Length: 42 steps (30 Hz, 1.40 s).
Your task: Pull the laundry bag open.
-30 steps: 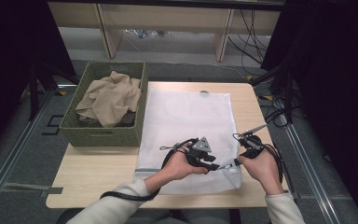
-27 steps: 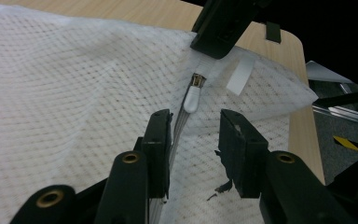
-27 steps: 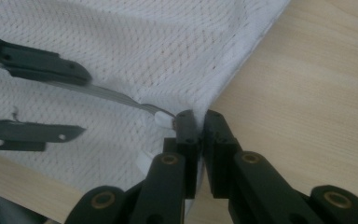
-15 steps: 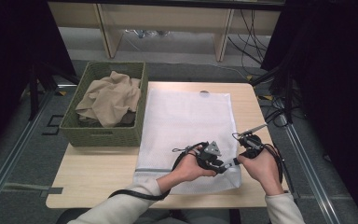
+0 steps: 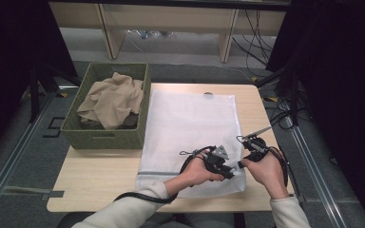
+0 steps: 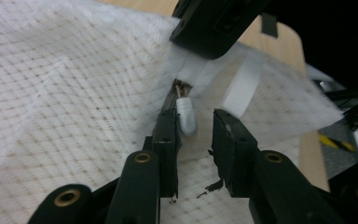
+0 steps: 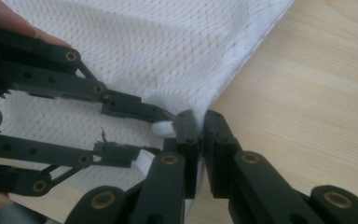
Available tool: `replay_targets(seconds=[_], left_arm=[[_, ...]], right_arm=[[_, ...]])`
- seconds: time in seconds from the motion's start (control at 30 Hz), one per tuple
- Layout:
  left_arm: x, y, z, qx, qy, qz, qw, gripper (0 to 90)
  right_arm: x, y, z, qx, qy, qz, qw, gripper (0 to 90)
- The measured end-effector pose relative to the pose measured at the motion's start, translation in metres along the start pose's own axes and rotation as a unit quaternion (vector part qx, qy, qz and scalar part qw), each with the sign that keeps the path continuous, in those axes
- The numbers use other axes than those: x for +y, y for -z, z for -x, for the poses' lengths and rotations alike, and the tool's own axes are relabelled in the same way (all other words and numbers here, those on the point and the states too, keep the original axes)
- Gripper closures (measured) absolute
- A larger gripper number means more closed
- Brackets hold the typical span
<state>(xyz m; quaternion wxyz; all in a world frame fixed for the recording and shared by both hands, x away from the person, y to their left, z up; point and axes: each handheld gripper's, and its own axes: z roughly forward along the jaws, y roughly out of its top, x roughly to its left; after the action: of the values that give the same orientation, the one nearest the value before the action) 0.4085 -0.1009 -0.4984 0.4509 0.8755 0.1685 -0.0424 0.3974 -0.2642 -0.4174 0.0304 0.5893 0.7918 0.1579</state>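
Observation:
A white mesh laundry bag (image 5: 190, 128) lies flat on the wooden table (image 5: 95, 175). My right gripper (image 5: 241, 165) is shut on the bag's edge (image 7: 214, 88) at its near right corner, fabric pinched between the pads (image 7: 199, 119). My left gripper (image 5: 231, 173) sits just left of it. Its jaws have just been closing, and the small white zipper pull (image 6: 186, 114) lies between them against one pad, with a gap to the other. From the right gripper view the pull (image 7: 163, 127) sits between the left gripper's fingertips (image 7: 151, 137). A white fabric tab (image 6: 242, 88) hangs beside it.
A green woven basket (image 5: 107, 137) with crumpled beige cloth (image 5: 111, 97) stands at the table's left. Cables (image 5: 138, 197) trail from both grippers towards the near edge. Bare wood lies right of the bag (image 7: 317, 84).
My left hand has slid right along the bag's near edge up to the right gripper, and its jaws have narrowed. The right hand has kept still.

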Motion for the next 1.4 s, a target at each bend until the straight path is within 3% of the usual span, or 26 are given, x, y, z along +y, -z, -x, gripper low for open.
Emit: replay_targets(seconds=[0.03, 0.07, 0.13, 0.17, 0.2, 0.23, 0.27, 0.33, 0.57, 0.6, 0.7, 0.73, 0.77, 0.8, 0.83, 0.87, 0.97, 1.07, 1.2, 1.23, 1.4], left_arm=[[0.001, 0.001, 0.0, -0.003, 0.005, 0.0, 1.0, 71.0], [0.002, 0.001, 0.0, -0.003, 0.006, 0.001, 1.0, 71.6], [0.002, 0.001, -0.001, -0.001, 0.008, -0.001, 1.0, 73.3], [0.002, 0.0, 0.0, -0.001, 0.018, 0.002, 0.9998, 74.4], [0.002, 0.0, -0.001, -0.002, 0.023, 0.002, 0.9997, 76.6], [0.002, 0.0, -0.001, -0.002, 0.023, 0.002, 0.9997, 77.1], [0.003, 0.0, -0.001, -0.004, 0.031, 0.003, 0.9995, 77.9], [0.003, 0.0, -0.001, -0.002, 0.029, 0.001, 0.9996, 79.7], [0.004, 0.002, -0.002, -0.002, 0.05, -0.001, 0.9988, 85.3], [0.005, 0.004, -0.001, 0.001, 0.051, -0.006, 0.9987, 85.9], [0.005, 0.005, 0.0, 0.003, 0.057, -0.01, 0.9983, 86.4], [0.005, 0.007, 0.001, 0.005, 0.058, -0.012, 0.9982, 86.4], [0.006, 0.007, 0.001, 0.005, 0.06, -0.012, 0.9981, 86.5], [0.006, 0.008, 0.002, 0.003, 0.063, -0.013, 0.9979, 86.5], [0.006, 0.009, 0.002, 0.005, 0.061, -0.013, 0.9981, 86.6], [0.005, 0.01, 0.002, 0.005, 0.067, -0.011, 0.9977, 86.6], [0.005, 0.011, 0.002, 0.004, 0.074, -0.008, 0.9972, 86.6], [0.005, 0.014, 0.002, 0.009, 0.083, -0.006, 0.9965, 86.6], [0.002, 0.017, 0.001, 0.025, 0.083, -0.01, 0.9962, 86.6], [0.002, 0.017, 0.001, 0.022, 0.085, -0.01, 0.9961, 86.6], [-0.001, 0.021, 0.001, 0.022, 0.089, -0.009, 0.9958, 86.6]], right_arm=[[0.0, 0.0, 0.0, 0.0, 0.0, 0.0, 1.0, 86.3], [0.001, -0.002, 0.004, -0.001, 0.029, 0.017, 0.9994, 86.2], [0.0, -0.002, 0.003, -0.001, 0.03, 0.015, 0.9994, 86.2], [0.0, -0.002, 0.003, -0.001, 0.028, 0.016, 0.9995, 86.2], [0.0, 0.0, -0.001, 0.0, 0.004, -0.002, 1.0, 86.2], [0.0, 0.0, -0.001, 0.0, 0.004, -0.002, 1.0, 86.2], [0.0, -0.002, 0.003, -0.001, 0.028, 0.016, 0.9995, 86.3], [0.0, -0.003, 0.003, 0.0, 0.031, 0.015, 0.9994, 86.2], [0.0, -0.002, 0.003, 0.0, 0.027, 0.011, 0.9996, 86.3], [0.0, 0.0, -0.001, -0.001, 0.001, -0.002, 1.0, 86.3], [0.0, -0.001, 0.0, 0.0, 0.005, -0.001, 1.0, 86.3], [0.0, -0.002, 0.002, 0.001, 0.017, 0.007, 0.9998, 86.3], [-0.001, -0.001, 0.0, 0.002, 0.0, 0.001, 1.0, 86.3], [0.0, -0.003, 0.004, -0.001, 0.022, 0.01, 0.9997, 86.3], [0.0, -0.003, 0.003, 0.002, 0.012, 0.004, 0.9999, 86.3], [0.0, -0.004, 0.005, 0.001, 0.026, 0.013, 0.9996, 86.4], [0.0, -0.004, 0.005, 0.002, 0.022, 0.015, 0.9996, 86.4], [-0.001, -0.002, 0.004, 0.003, -0.003, 0.004, 1.0, 86.6], [-0.001, -0.004, 0.006, -0.006, 0.005, 0.011, 0.9999, 86.6], [-0.001, -0.003, 0.005, -0.008, -0.007, 0.0, 0.9999, 86.6], [-0.001, -0.003, 0.005, -0.009, -0.007, 0.002, 0.9999, 86.6]])
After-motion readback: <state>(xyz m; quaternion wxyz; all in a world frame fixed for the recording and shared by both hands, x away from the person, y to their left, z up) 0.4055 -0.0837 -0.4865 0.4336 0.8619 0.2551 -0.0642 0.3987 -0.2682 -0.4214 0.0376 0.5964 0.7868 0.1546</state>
